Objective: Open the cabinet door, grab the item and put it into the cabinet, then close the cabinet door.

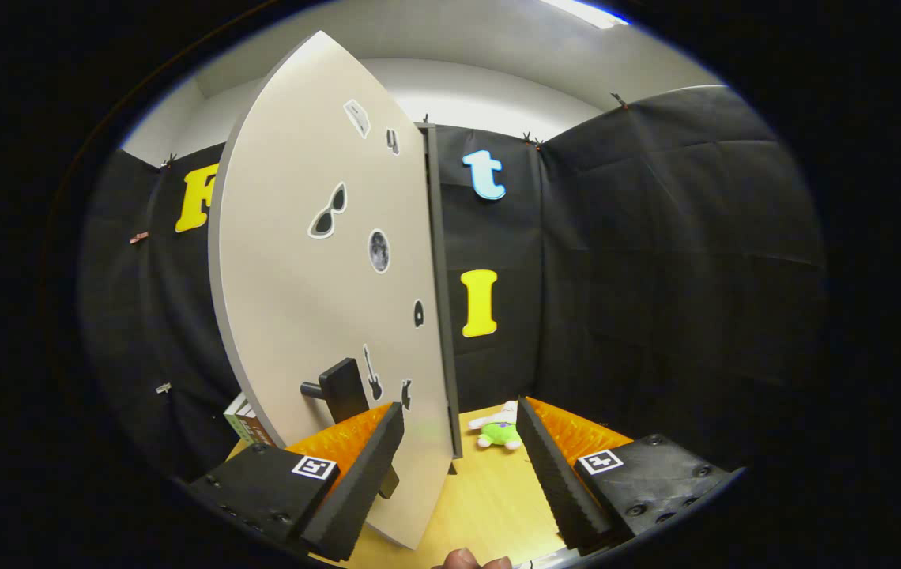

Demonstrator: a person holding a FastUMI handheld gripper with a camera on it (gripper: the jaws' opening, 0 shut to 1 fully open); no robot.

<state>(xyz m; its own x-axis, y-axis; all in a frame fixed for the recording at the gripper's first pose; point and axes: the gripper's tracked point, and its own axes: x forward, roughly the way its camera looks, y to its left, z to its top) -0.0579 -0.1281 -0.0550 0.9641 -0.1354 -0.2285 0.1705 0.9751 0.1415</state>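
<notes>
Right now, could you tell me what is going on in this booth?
A person is working a handheld gripper at a cabinet. The cabinet door stands swung open, its edge between the open fingers, which press on nothing. The door's dark handle sits just past one finger. A small green and white plush toy lies on the wooden table beyond, not yet picked up.

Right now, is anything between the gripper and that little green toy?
Partly. The open gripper straddles the edge of the open cabinet door. The green plush toy lies beyond on the wooden table, with bare tabletop leading to it beside the door.
</notes>
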